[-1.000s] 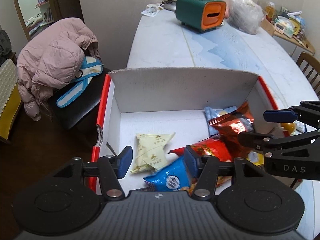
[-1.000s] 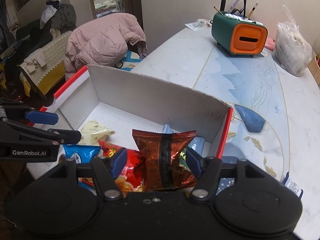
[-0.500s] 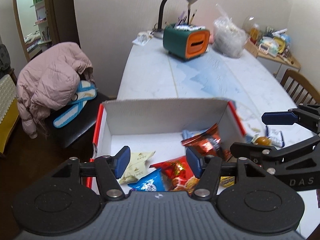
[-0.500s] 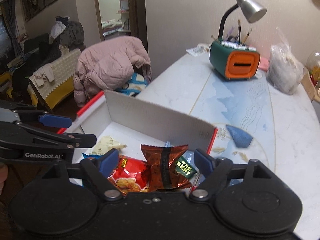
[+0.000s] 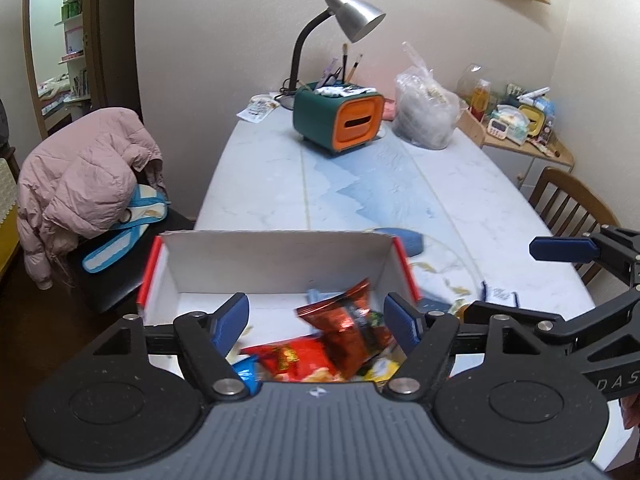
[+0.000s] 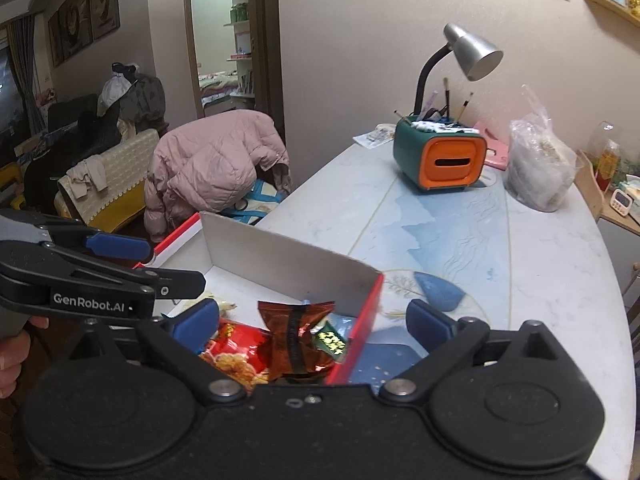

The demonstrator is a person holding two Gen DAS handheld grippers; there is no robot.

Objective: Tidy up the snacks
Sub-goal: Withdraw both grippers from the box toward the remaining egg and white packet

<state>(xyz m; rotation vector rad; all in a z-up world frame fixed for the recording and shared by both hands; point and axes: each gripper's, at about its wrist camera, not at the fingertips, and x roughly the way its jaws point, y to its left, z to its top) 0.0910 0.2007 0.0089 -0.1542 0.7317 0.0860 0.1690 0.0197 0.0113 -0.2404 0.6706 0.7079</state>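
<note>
Two grippers hover above the near end of the counter, both spread wide and holding nothing. Left gripper: blue pads well apart, over the box. Right gripper: wide too, straddling the box's red right-hand wall.

Writing: "GenRobot.AI" in white on the left gripper's side, read from the right wrist view. "DAS" on the right gripper's body in the left view; the rest is cut off at the frame edge. Yellow characters on a small green packet; too small to read.

Snacks: all those seen lie in the near right part of the box. Copper foil bag tilted on top, red bag beside it to the left, blue packet at the near edge, pale packet further left, mostly hidden by the left gripper.

Edges and room: box is open-topped, white inside, red outside; the far wall stands upright. The left half of its floor is bare. Its left wall sits at the counter's edge, next to a chair with a pink jacket.

Surroundings: green and orange tissue holder, desk lamp and clear plastic bag at the far end of the counter, well apart from the box. Wooden chair on the right side.
</note>
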